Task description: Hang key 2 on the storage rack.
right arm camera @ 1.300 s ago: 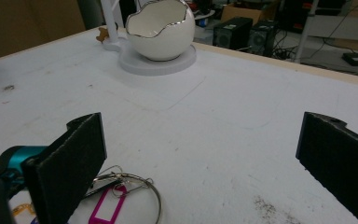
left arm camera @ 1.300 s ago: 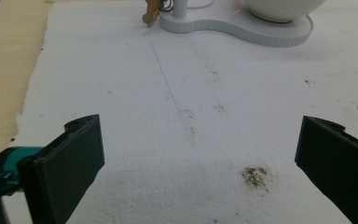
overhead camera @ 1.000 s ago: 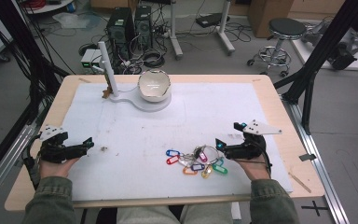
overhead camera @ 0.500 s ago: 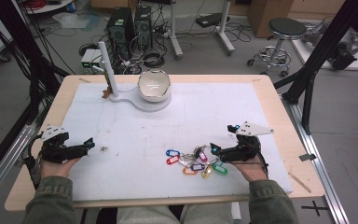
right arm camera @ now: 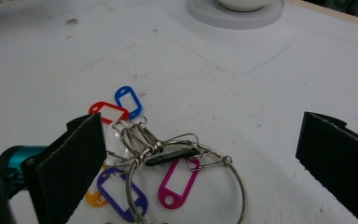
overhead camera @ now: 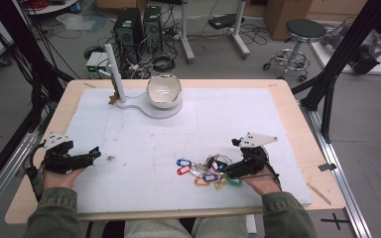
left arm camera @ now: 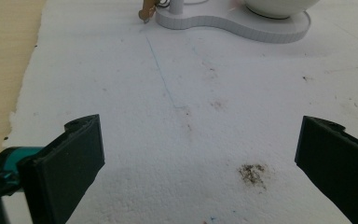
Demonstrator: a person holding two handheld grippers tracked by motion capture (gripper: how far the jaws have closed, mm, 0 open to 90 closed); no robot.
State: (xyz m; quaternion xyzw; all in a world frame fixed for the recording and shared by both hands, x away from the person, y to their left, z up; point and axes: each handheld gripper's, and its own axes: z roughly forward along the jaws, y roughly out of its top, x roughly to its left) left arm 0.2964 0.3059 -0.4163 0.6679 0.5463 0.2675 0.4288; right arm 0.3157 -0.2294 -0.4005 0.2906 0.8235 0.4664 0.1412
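High view: my right gripper (overhead camera: 226,171) sits at the key ring (overhead camera: 213,162), my left gripper (overhead camera: 93,153) rests apart at the left.

From the right gripper view I see the jaws spread wide with nothing gripped; the ring (right arm camera: 186,186) lies flat on the white mat (right arm camera: 242,93) between them, nearer the left jaw, with its coloured tags (right arm camera: 121,105) fanned out beyond and beside that jaw. From above, the bunch lies near the front edge of the mat, right of centre, well apart from the bowl (overhead camera: 163,90) on its white stand (overhead camera: 129,103) at the far side. In the left gripper view my jaws are also wide open and empty over bare mat, a dark smudge (left arm camera: 252,173) between them.
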